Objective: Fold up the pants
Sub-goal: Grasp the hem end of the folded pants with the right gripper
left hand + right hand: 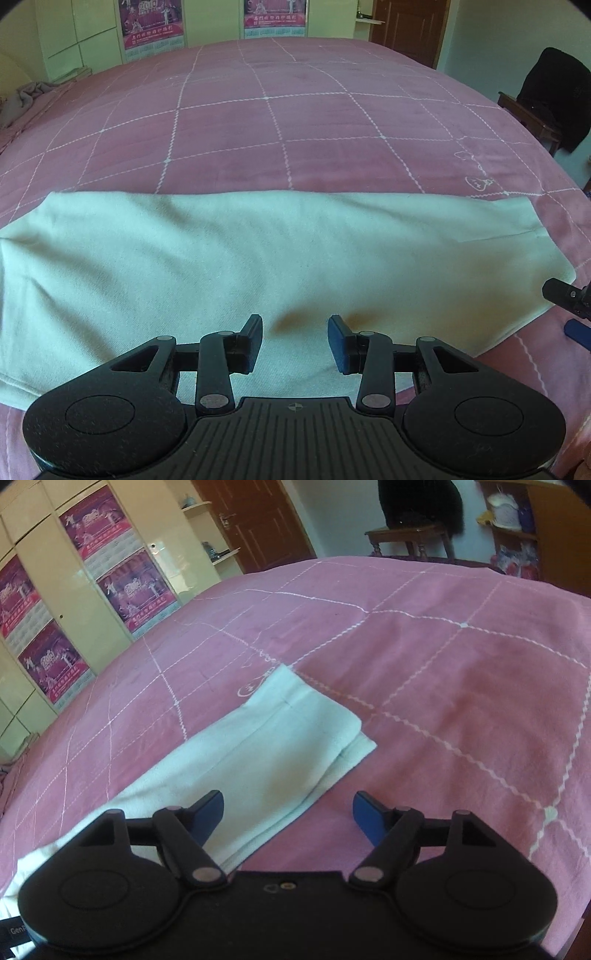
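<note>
Pale mint pants (258, 251), a soft matte cloth with faint creases, lie flat as a long folded band across the pink bedspread (295, 122), a velvety quilt crossed by white zigzag stitching in squares. The left gripper (295, 343) hangs over the band with its jaws parted and nothing between them. The right gripper (288, 819) has its jaws spread wide and empty; the band's layered, squared-off end lies just ahead of its left jaw, the right jaw over bare quilt.

I note pale mint-white pants (258, 251) at 6 o'clock; pink bed cover (295, 110), white stitched grid; black tongs (295, 345), blue pads.
</note>
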